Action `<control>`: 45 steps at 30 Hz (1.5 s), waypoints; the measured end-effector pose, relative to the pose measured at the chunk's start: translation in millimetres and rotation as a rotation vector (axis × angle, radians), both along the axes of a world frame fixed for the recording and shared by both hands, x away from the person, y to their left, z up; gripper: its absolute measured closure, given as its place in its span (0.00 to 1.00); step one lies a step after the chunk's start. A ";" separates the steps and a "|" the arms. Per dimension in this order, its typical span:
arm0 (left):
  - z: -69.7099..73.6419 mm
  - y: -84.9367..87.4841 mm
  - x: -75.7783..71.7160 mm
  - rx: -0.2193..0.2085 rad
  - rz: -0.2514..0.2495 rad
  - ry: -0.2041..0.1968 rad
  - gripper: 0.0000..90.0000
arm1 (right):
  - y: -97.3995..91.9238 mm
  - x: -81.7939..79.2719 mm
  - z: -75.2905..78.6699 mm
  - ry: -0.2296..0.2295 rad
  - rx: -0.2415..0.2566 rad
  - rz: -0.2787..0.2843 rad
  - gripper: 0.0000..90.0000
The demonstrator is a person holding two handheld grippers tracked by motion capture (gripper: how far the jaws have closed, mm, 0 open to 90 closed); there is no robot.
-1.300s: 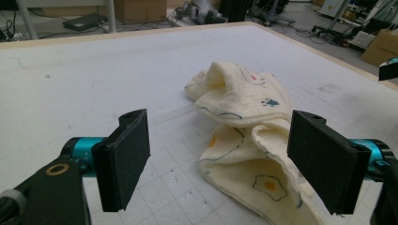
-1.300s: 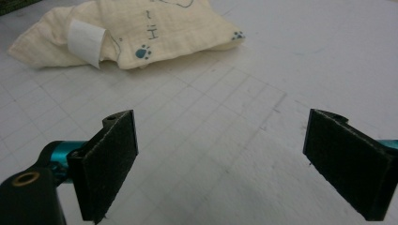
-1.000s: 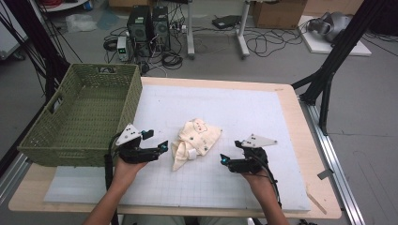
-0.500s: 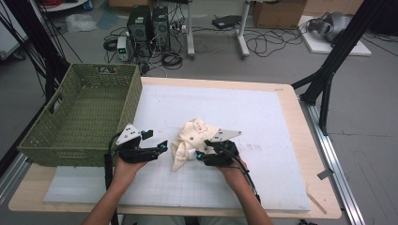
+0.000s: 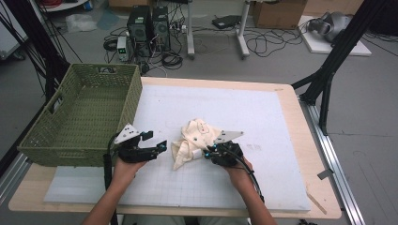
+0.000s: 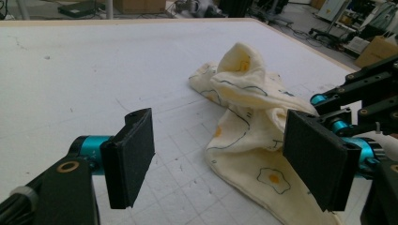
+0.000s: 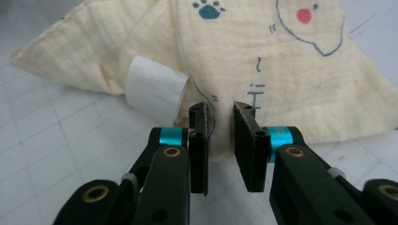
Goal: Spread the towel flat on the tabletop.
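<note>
Two black jaws of the right gripper have just been closing and now stand a narrow gap apart, with a fold of the cream cloth between their flat pads; the frames do not settle whether the pads already press on it. The cloth is soft, crinkled muslin printed with a paw, dark outlines and fried eggs, and it carries a white sewn-in label. It lies bunched in a loose heap on the white gridded mat, near the middle of the table's front half. The right hand comes in low from the cloth's right edge. The left gripper is level with its ribbed pads spread wide, holding nothing, just left of the cloth and apart from it. Behind the left gripper stands a green woven basket, rectangular with handle slots.
</note>
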State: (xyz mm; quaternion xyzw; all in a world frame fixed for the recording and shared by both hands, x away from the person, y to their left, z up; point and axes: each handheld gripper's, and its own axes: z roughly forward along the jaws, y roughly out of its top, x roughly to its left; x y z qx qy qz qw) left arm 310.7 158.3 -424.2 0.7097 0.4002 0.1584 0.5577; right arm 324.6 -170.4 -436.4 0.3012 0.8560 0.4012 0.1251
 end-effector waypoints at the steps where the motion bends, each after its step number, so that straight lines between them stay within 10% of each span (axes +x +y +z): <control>1: -0.2 0.0 0.2 0.000 -0.002 0.003 0.29 | -1.5 -1.2 0.5 -0.002 0.003 -0.001 0.85; 20: -9.2 -11.2 2.7 0.024 -0.056 0.055 0.34 | -94.4 -44.2 16.0 -0.051 -0.034 -0.098 0.85; 32: -15.6 -29.3 3.2 0.088 -0.098 0.090 0.35 | -153.3 -44.3 8.0 -0.078 -0.151 -0.403 0.88; 38: -19.2 -40.3 4.0 0.096 -0.125 0.128 0.36 | -157.0 -46.2 8.7 -0.126 -0.191 -0.476 0.66; 45: -24.4 -58.9 4.3 0.205 -0.148 0.166 0.39 | -159.5 -57.7 32.7 -0.234 -0.114 -0.513 0.56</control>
